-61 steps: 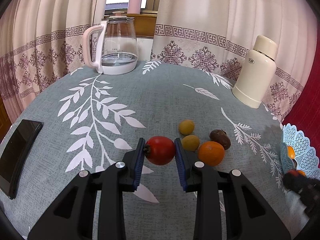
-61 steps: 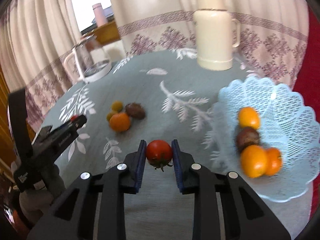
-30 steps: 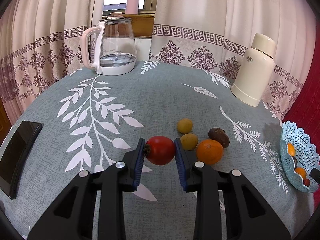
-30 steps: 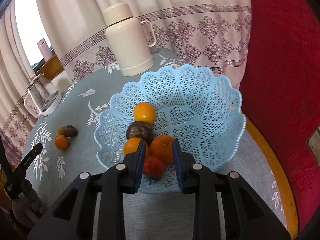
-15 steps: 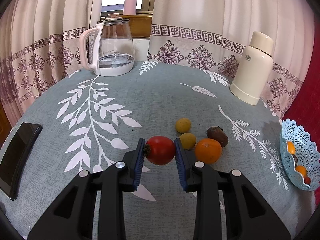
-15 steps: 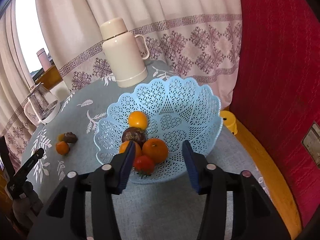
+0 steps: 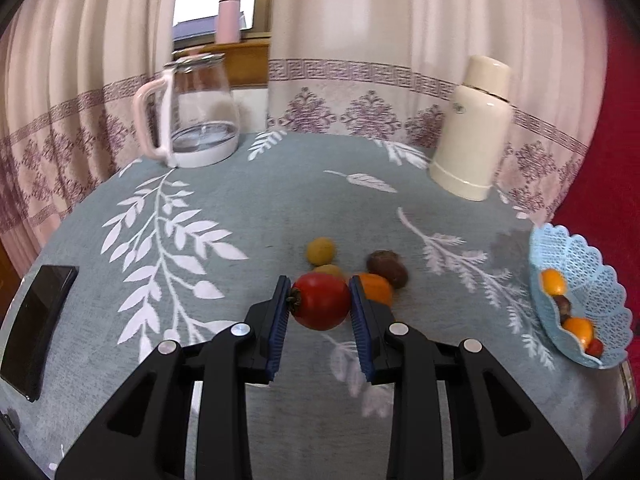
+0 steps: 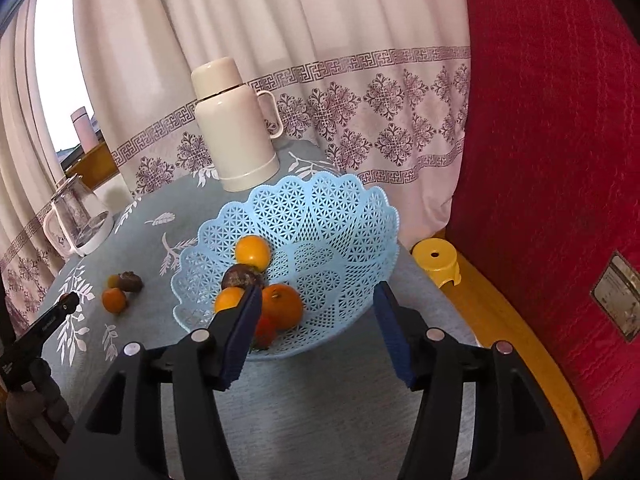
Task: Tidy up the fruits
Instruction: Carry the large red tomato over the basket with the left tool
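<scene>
The left gripper (image 7: 320, 307) clamps a red tomato (image 7: 321, 301) at frame centre; the blue lattice basket (image 7: 600, 276) lies at far right. The right gripper (image 8: 318, 322), jaws opening and empty, hangs nearer it.

Right gripper (image 8: 318, 330) jaws opening, empty; its red tomato (image 8: 265, 330) now in blue basket (image 8: 340, 216).

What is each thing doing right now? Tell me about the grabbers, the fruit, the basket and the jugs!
Left hand-held gripper: shut on the red tomato.
Right hand-held gripper: jaws opening, nothing between them.
Blue basket: upright, holding fruit.
Small tomato: lying in the basket.
Loose fruits: resting on the tablecloth.
Glass kettle: upright, lid on.
Cream flask: upright, capped.
</scene>
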Available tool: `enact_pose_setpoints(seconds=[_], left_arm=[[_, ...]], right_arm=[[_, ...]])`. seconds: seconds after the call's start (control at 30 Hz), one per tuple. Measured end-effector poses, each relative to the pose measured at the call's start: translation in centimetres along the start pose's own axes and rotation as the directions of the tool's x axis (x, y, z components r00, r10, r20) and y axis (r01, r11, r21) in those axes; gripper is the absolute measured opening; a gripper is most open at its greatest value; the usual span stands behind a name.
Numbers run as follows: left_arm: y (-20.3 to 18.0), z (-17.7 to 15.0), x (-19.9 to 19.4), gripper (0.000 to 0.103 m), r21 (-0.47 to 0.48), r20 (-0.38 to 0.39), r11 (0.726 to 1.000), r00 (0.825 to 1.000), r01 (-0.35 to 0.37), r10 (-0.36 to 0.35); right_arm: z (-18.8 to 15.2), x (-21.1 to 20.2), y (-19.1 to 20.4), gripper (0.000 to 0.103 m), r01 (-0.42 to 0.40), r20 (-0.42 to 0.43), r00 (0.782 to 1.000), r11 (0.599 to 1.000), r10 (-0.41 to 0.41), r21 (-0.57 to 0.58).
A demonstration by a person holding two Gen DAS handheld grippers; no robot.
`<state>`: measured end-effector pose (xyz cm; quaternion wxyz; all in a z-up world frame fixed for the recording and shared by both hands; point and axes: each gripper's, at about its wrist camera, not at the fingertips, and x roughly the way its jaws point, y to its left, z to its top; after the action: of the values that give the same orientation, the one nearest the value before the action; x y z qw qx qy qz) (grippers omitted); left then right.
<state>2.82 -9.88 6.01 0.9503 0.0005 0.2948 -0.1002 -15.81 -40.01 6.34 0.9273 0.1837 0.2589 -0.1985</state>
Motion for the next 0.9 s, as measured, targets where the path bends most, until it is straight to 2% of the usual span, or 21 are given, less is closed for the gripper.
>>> enact_pose_setpoints(seconds=[0.13, 0.3, 0.57, 0.9], left_arm=[[-2.4, 0.2, -0.8, 0.030, 0.036, 0.005, 0.998, 0.999, 0.042, -0.042], [-5.7, 0.4, -1.4, 0.030, 0.089, -0.003, 0.991, 0.995, 0.100, -0.101], [-10.0, 0.6, -1.6, 0.031, 0.148, -0.007, 0.978, 0.989, 0.147, -0.147], [-14.1, 1.4, -1.2, 0.031, 0.211, -0.011, 0.958, 0.981, 0.193, -0.195]], right_arm=[[-0.1, -0.1, -0.2, 0.063, 0.002, 0.015, 1.000, 1.000, -0.002, -0.016], [-0.1, -0.1, -0.2, 0.064, 0.008, 0.036, 0.999, 0.999, -0.006, -0.047], [0.1, -0.2, 0.3, 0.064, 0.034, 0.080, 0.996, 0.992, -0.025, -0.118], [0.0, 0.0, -0.5, 0.066, 0.038, 0.082, 0.996, 0.994, -0.030, -0.101]])
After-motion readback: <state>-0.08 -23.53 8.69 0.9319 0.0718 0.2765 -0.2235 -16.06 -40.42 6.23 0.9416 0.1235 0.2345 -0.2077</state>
